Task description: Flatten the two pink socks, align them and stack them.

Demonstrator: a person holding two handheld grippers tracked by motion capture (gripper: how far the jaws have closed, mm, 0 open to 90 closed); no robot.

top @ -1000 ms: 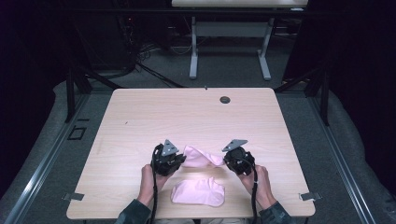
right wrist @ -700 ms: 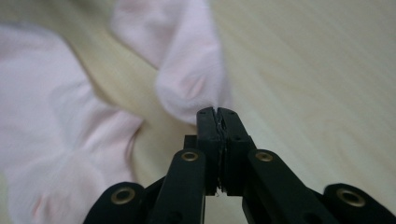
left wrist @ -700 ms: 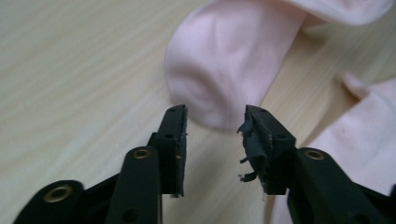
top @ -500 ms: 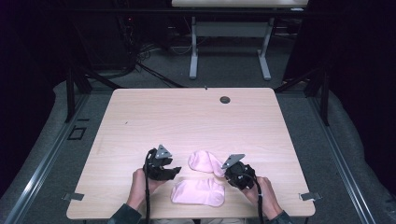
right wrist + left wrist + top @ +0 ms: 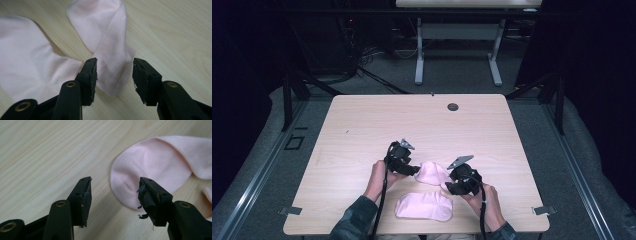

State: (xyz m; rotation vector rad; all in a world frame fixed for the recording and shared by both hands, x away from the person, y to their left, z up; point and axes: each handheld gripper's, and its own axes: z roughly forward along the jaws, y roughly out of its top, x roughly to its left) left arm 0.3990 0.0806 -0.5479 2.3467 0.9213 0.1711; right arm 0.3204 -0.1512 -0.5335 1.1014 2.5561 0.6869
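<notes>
1. A pink sock [image 5: 432,172] is lying folded on the pale wooden worktop [image 5: 362,130], close to the person's edge, and it serves here as the landmark.
2. A second pink sock [image 5: 424,206] is lying flat just beside the folded sock, on the side nearer the person, and the two are looking slightly apart in the high view.
3. The left gripper [image 5: 408,169] is sitting right at the folded sock's left end, held by the person's left hand [image 5: 379,175].
4. In the left gripper view its jaws are standing spread, having just been opening; the rounded end of the folded sock [image 5: 155,167] is lying flat on the worktop [image 5: 50,152] beyond the tips, and nothing is being pinched between them.
5. The right gripper [image 5: 451,181] is sitting at the folded sock's right end, held by the person's right hand [image 5: 484,197].
6. In the right gripper view its jaws are also standing apart, having just been opening; a narrow end of the folded sock [image 5: 112,50] is running between the tips, but the pads are not pressing on it.
7. A small dark round fitting [image 5: 453,106] is sitting well beyond the folded sock, near the worktop's far edge.
</notes>
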